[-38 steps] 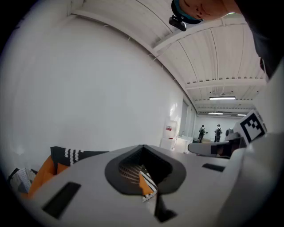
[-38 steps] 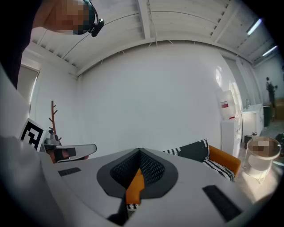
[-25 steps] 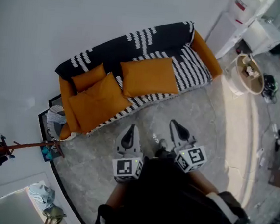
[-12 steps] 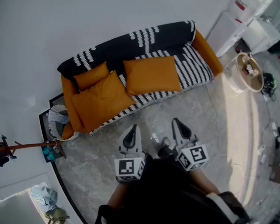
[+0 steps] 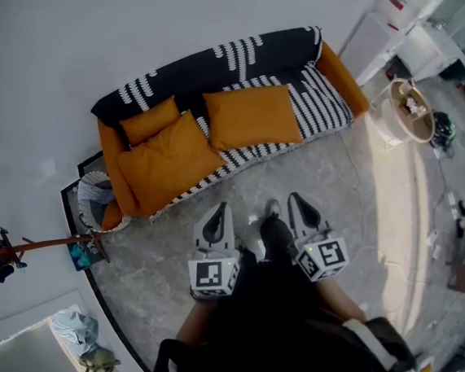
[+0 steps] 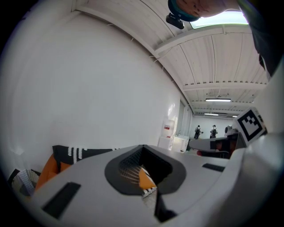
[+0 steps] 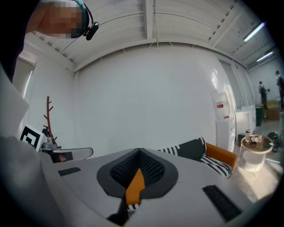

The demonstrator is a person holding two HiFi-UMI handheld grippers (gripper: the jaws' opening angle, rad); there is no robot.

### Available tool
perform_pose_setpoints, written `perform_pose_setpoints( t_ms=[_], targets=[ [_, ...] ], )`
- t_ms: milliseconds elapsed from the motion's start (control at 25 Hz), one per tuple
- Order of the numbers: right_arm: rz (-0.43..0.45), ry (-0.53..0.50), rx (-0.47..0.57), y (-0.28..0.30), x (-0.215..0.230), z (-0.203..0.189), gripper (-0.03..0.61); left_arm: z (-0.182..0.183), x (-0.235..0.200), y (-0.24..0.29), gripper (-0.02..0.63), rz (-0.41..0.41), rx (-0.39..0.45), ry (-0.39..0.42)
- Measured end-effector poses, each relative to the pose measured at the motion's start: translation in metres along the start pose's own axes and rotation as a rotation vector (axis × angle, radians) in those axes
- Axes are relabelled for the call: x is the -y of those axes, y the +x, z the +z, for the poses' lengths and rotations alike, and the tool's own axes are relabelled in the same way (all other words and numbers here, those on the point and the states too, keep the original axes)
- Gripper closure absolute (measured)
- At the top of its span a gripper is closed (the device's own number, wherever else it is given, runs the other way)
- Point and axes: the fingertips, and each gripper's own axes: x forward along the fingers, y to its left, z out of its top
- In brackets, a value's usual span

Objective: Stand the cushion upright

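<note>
Cushion [image 5: 251, 116] lies flat; closed left gripper [image 5: 219, 210] and right gripper [image 5: 294, 200] face it.

cushions [image 5: 251, 116] on sofa [image 5: 339, 74] | basket [image 5: 94, 196] left of sofa | table [image 5: 384, 126] right of sofa

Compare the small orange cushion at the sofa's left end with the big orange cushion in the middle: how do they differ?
The small cushion is clearly smaller than the middle cushion. The small cushion sits in the corner by the black backrest; the middle cushion spreads over the striped seat. A third orange cushion overlaps the small cushion, while the middle cushion is uncovered. Both are plain orange.
</note>
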Motion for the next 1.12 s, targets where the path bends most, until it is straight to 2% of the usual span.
perform_pose_setpoints(
  t_ms=[480, 800, 1120],
  targets=[
    [0.009, 0.006, 0.007, 0.042, 0.025, 0.007, 0.586, 0.005, -0.008, 0.043, 0.623, 0.008, -0.008, 0.014],
    [0.034, 0.014, -0.005, 0.101, 0.062, 0.021, 0.586, 0.014, -0.021, 0.106, 0.623, 0.037, -0.032, 0.019],
    [0.076, -0.003, -0.022, 0.163, 0.115, 0.053, 0.586, 0.034, -0.028, 0.183, 0.623, 0.084, -0.042, 0.036]
  ],
)
